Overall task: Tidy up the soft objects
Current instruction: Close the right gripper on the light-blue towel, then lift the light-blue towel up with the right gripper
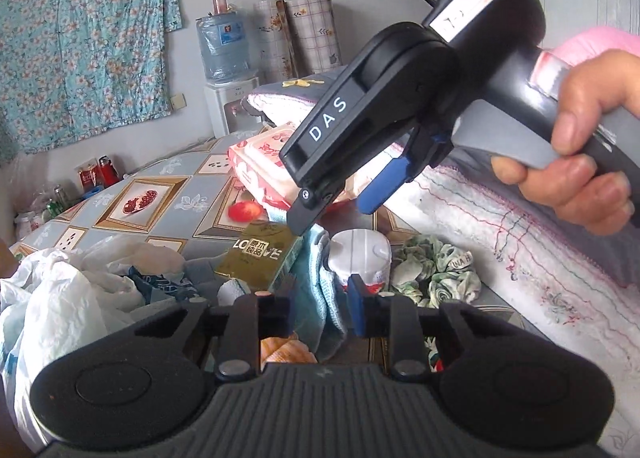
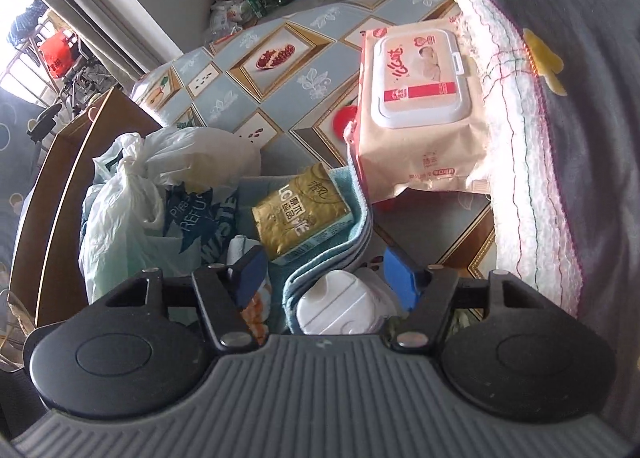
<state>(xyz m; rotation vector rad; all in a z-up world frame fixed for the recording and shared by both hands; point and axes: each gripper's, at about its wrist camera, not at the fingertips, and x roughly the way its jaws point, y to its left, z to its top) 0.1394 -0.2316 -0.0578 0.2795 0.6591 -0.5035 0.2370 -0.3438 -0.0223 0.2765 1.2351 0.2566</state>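
A folded light-blue towel [image 1: 320, 282] [image 2: 352, 225] lies on the patterned table with a gold tissue pack [image 1: 260, 254] [image 2: 300, 213] on it. A white toilet-paper roll [image 1: 360, 254] [image 2: 340, 310] stands beside it. My left gripper [image 1: 320, 310] is open, its fingers on either side of the towel's hanging edge. My right gripper [image 2: 328, 278] is open above the roll and towel; it shows in the left wrist view [image 1: 336, 205], tilted down. A pink wet-wipes pack [image 2: 416, 109] [image 1: 264, 165] lies behind, against a stack of folded blankets [image 2: 560, 97].
White plastic bags [image 1: 68, 290] [image 2: 132, 197] sit at the left. A green floral scrunchie-like cloth [image 1: 436, 270] lies right of the roll. A water dispenser [image 1: 228, 69] and rolled mats [image 1: 296, 33] stand at the wall. A brown box edge [image 2: 60, 185] is at the left.
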